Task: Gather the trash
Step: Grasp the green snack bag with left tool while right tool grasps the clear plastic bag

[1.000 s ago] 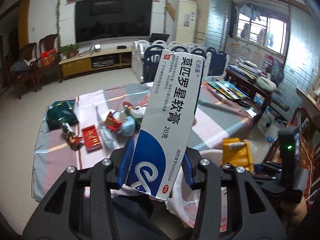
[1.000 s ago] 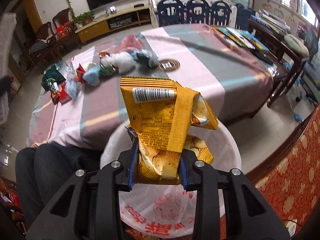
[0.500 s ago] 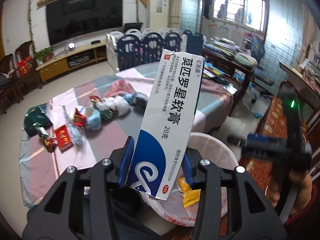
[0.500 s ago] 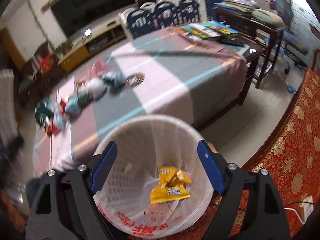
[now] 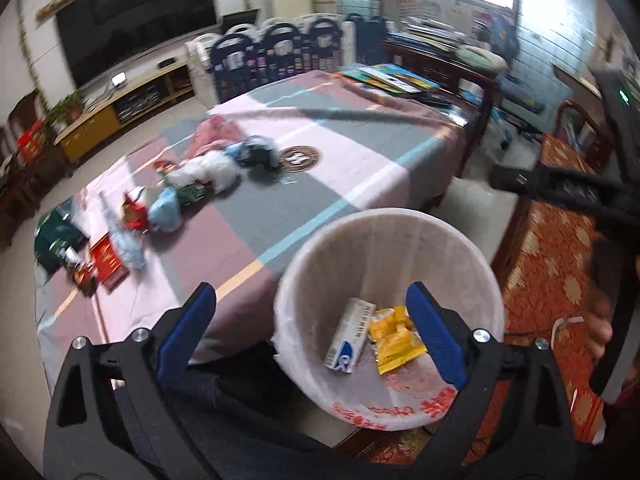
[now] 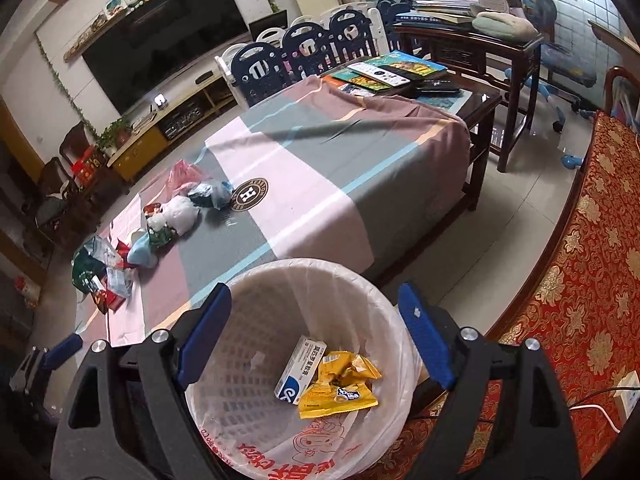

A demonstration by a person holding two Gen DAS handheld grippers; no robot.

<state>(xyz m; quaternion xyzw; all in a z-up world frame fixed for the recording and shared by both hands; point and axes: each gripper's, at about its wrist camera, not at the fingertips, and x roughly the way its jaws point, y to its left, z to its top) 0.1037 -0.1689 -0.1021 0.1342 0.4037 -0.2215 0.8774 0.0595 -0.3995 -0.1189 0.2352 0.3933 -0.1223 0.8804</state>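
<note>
Both loads are gone from the tongs and now lie in the lined bin (image 6: 304, 364): ointment box (image 5: 349, 336) beside yellow snack packet (image 6: 340, 384). Left gripper (image 5: 312, 336) and right gripper (image 6: 314, 338) hang spread wide, empty, above it. Remaining litter (image 5: 176, 196) strings along the tablecloth (image 5: 320, 184), ahead-left, nearer the left gripper.

**Jaws wide over lined bin**

Left gripper (image 5: 310, 330) poised above white lined bin (image 5: 304, 256), jaws spread wide, nothing between them. Inside the bin: blue-and-white ointment box (image 5: 349, 336) lying just beside a crumpled yellow snack packet (image 5: 394, 338), touching or nearly so. Beyond the bin, striped cloth-covered worktop (image 5: 320, 184) strewn with a row of wrappers and bags (image 5: 192, 184) toward its left end. Right gripper (image 5: 576, 192) partly visible at right edge, blurred.
</note>
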